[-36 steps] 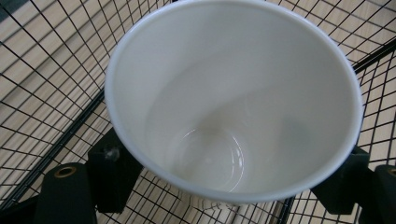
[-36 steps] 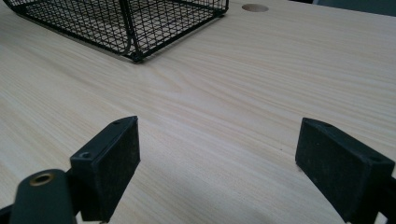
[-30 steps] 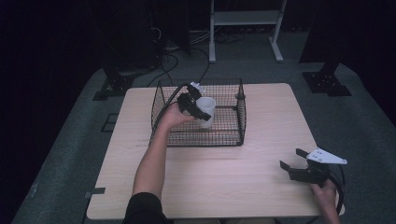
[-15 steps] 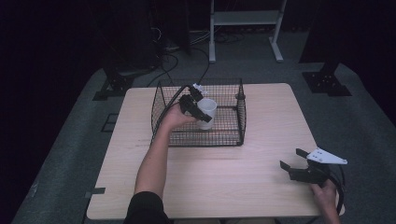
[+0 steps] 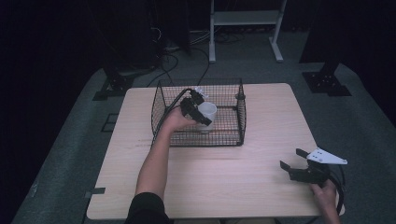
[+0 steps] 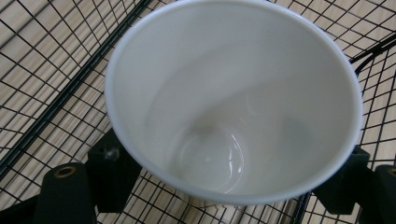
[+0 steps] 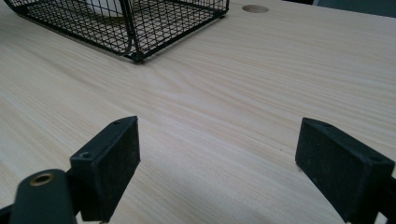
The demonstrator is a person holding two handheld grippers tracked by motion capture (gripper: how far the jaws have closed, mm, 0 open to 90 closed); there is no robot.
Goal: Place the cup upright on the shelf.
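A white cup [image 5: 207, 114] sits inside the black wire basket [image 5: 239, 122] at the middle of the table, and my left gripper [image 5: 198, 112] is shut on it. In the left gripper view the cup [image 6: 233, 93] is empty and seen from above, with a black pad [image 6: 112, 170] pressed against each side of its wall; basket mesh lies beneath. My right gripper [image 5: 295, 160] rests low over the table's near right corner, open, with only bare wood between its pads [image 7: 109, 163].
The wooden table [image 5: 261, 186] has bare room in front of the basket. In the right gripper view the basket's corner [image 7: 135, 56] stands ahead at left, and a round hole [image 7: 255, 8] marks the tabletop. Dark stands and cables lie beyond the table.
The left hand with the cup has shifted slightly inside the basket, a little lower and toward the near side. The right gripper has stayed still.
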